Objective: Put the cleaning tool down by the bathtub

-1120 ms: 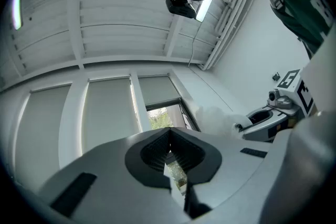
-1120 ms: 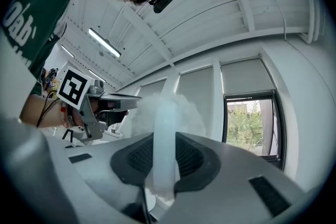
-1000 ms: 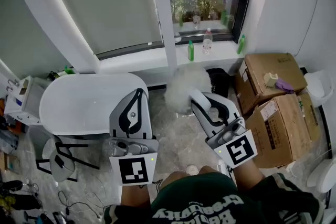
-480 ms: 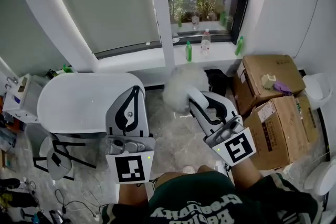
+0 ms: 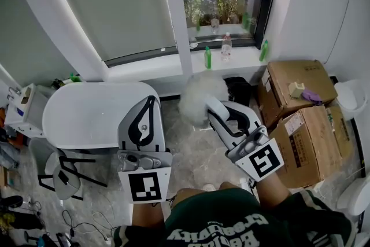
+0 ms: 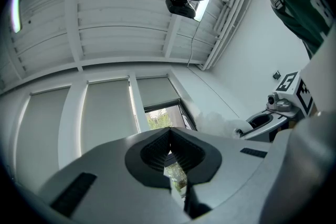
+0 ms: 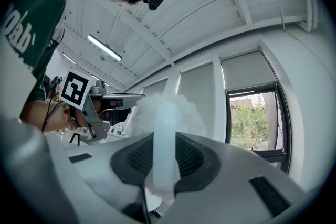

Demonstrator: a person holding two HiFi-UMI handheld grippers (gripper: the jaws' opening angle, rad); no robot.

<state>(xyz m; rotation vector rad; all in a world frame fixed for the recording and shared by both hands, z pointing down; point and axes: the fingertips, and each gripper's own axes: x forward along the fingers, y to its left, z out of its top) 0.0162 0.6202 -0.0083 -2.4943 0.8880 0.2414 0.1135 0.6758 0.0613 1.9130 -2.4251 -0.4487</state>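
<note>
The cleaning tool is a fluffy white duster (image 5: 198, 97) with a pale plastic handle (image 7: 164, 149). My right gripper (image 5: 211, 103) is shut on that handle, and the fluffy head (image 7: 163, 112) sticks out past the jaws, held above the marble floor. The white oval bathtub (image 5: 92, 114) lies to the left under the blinds. My left gripper (image 5: 150, 102) hovers over the tub's right end, shut with nothing in it; its pads (image 6: 157, 153) meet. The left gripper view shows the right gripper (image 6: 254, 124) and the duster (image 6: 214, 120) off to the side.
Two cardboard boxes (image 5: 303, 115) stand at the right by a white toilet (image 5: 351, 92). Bottles (image 5: 226, 46) line the window sill. A dark bag (image 5: 239, 89) lies behind the duster. A stool (image 5: 66, 173) and cables sit at the lower left. Marble floor (image 5: 193, 156) spreads between the grippers.
</note>
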